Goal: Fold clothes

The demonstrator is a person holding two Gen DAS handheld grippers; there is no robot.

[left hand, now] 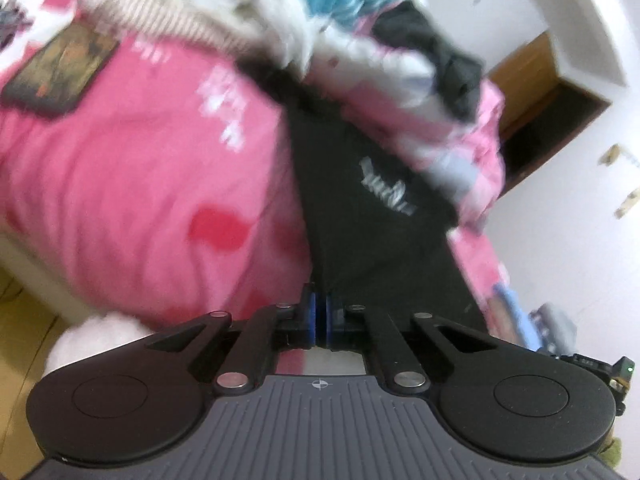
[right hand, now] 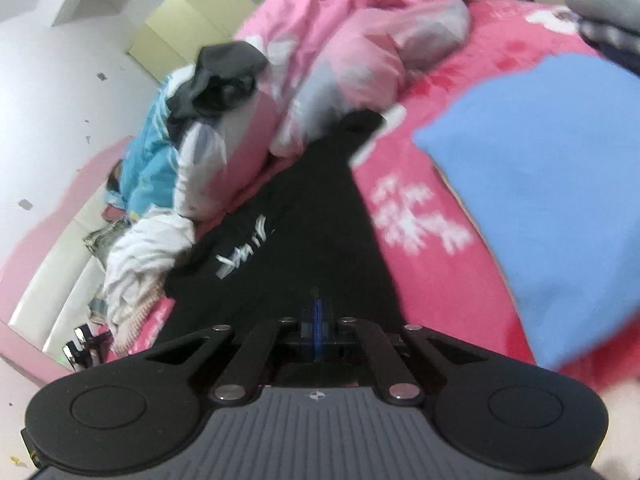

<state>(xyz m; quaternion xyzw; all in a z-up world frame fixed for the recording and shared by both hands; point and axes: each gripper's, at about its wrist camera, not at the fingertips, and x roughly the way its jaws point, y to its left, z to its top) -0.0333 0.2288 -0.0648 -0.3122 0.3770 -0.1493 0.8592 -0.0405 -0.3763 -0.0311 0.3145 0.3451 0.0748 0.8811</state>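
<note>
Evidently each hand-held gripper — left (left hand: 320, 312) and right (right hand: 318, 320) — was clamped shut on the near edge of the black garment (left hand: 360, 200), likely so it could be pulled flat. It lay on the pink bed (left hand: 140, 180), its long axis running away toward the clothes pile (left hand: 280, 20).

White lettering on the black garment (left hand: 372, 216), too blurred to read in either view.

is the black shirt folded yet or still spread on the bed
Not folded. The black shirt is stretched out in a long strip across the pink bed cover, its near edge pinched by the left gripper and the right gripper.
</note>
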